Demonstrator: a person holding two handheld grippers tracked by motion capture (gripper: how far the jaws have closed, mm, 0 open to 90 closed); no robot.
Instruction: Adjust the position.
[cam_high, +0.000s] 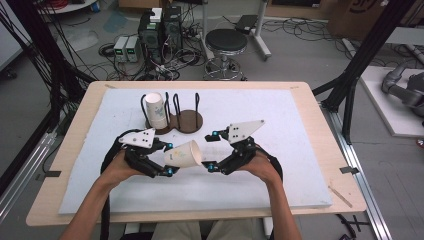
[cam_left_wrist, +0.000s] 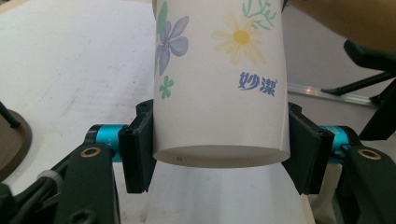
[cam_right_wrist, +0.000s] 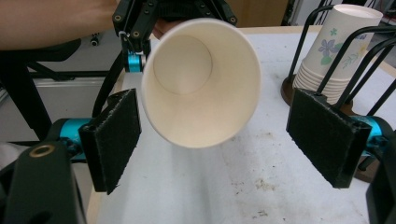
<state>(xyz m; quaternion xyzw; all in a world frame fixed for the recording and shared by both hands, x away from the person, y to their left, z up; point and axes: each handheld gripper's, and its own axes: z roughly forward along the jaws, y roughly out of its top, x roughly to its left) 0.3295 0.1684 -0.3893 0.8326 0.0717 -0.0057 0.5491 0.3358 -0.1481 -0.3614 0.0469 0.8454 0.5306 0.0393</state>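
A white paper cup (cam_high: 184, 154) printed with flowers lies sideways above the white mat, and my left gripper (cam_high: 170, 159) is shut on its base end. In the left gripper view both pads (cam_left_wrist: 140, 154) press the cup (cam_left_wrist: 219, 84) near its bottom. The cup's open mouth (cam_right_wrist: 201, 79) faces my right gripper (cam_right_wrist: 219, 140), which is open, its pads (cam_right_wrist: 322, 135) wide apart on either side and not touching the cup. In the high view the right gripper (cam_high: 212, 151) sits just right of the rim. A stack of matching cups (cam_high: 156, 110) stands in a black wire holder on a brown base (cam_high: 187, 121).
The white mat (cam_high: 280, 170) covers most of the wooden table (cam_high: 320, 125). The wire holder's stack of cups (cam_right_wrist: 334, 51) stands at the back, left of centre. A stool (cam_high: 226, 42), computer boxes (cam_high: 160, 30) and cables lie on the floor beyond the far edge.
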